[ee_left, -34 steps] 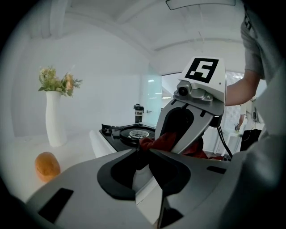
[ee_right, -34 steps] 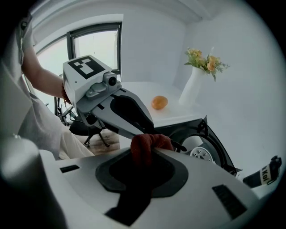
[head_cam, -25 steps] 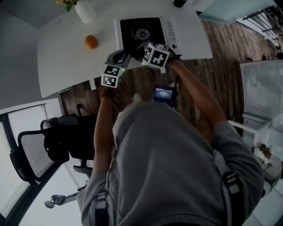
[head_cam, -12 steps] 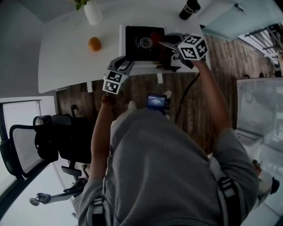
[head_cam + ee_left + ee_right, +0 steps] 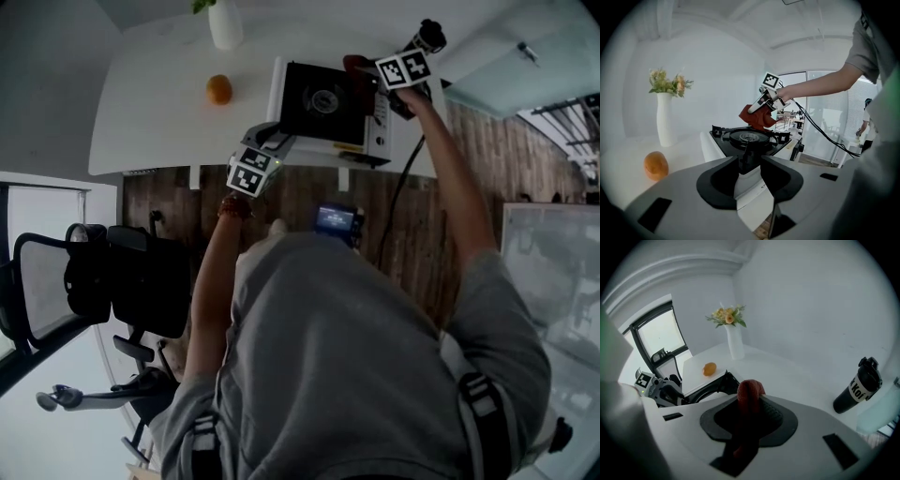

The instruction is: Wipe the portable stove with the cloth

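The portable stove (image 5: pixel 323 98), black on top with a white body, stands at the near edge of the white table (image 5: pixel 155 103). My right gripper (image 5: pixel 364 71) hovers over the stove's far right side and is shut on the red cloth (image 5: pixel 354 64); the cloth (image 5: pixel 749 392) hangs bunched between its jaws. My left gripper (image 5: pixel 278 134) is at the stove's near left corner. Its jaws have just been opening and now stand open (image 5: pixel 750 161), with the stove's white edge (image 5: pixel 747 180) in the gap, untouched. From there the cloth (image 5: pixel 757 117) shows above the burner (image 5: pixel 749 137).
An orange (image 5: pixel 218 89) lies left of the stove and a white vase with flowers (image 5: pixel 225 23) stands behind it. A black bottle (image 5: pixel 427 37) stands at the table's far right. A black office chair (image 5: pixel 103 281) is on the wooden floor at the left.
My right gripper has carried the red cloth from the stove's near edge up and across to its far right side. The left gripper stayed at the near left corner and opened its jaws.
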Tool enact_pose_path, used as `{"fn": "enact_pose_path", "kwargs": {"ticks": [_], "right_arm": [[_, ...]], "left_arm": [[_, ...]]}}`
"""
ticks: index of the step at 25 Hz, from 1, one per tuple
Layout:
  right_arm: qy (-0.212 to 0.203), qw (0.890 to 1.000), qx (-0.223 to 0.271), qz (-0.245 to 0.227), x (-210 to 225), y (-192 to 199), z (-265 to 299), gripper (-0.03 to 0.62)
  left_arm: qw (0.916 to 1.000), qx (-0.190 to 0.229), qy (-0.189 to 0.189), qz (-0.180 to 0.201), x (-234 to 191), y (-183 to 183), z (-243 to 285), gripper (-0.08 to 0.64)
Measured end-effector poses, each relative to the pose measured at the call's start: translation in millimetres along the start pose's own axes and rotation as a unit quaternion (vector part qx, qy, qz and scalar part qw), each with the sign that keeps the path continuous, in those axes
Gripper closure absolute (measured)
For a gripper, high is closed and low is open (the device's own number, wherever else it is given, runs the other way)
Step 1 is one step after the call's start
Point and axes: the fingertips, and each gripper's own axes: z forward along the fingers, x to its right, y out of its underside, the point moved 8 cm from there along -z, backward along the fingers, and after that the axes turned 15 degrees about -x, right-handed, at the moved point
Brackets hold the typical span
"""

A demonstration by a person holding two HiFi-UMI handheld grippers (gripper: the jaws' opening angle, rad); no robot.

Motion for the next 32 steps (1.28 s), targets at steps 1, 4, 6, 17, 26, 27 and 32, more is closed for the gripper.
{"fn": "enact_pose_path", "kwargs": {"ticks": [1, 4, 6, 17, 26, 27, 32], "right_arm": [[0.003, 1.000, -0.010, 0.002, 5.3, -4.3, 4.4, 0.494], [0.003, 0.999, -0.046, 0.003, 15.3, -12.1, 19.5, 0.492], [0.001, 0.998, -0.069, -0.002, 17.6, -14.2, 32.8, 0.492], [-0.038, 0.991, -0.124, 0.033, 16.2, -20.9, 67.7, 0.497], [-0.034, 0.988, -0.149, 0.005, -4.1, -37.3, 76.6, 0.499], [-0.035, 0.988, -0.151, 0.000, -7.9, -40.0, 78.2, 0.499], [-0.059, 0.987, -0.152, -0.012, -30.6, -55.6, 88.8, 0.502]], "left_arm": [[1.0000, -0.002, -0.001, -0.002, 0.1, -0.5, 0.1, 0.396], [0.9999, -0.002, 0.006, -0.010, 2.1, -1.1, -0.4, 0.386], [0.9999, -0.007, 0.010, -0.008, 3.1, -1.3, -0.5, 0.371], [0.9998, -0.013, -0.014, 0.010, 4.2, -1.5, -0.8, 0.377], [0.9998, -0.006, -0.007, 0.016, 1.6, 0.1, -2.3, 0.396], [0.9999, -0.004, -0.005, 0.015, 1.2, 0.1, -2.6, 0.396], [0.9999, -0.001, 0.004, 0.015, 0.2, 0.0, -2.5, 0.396]]}}
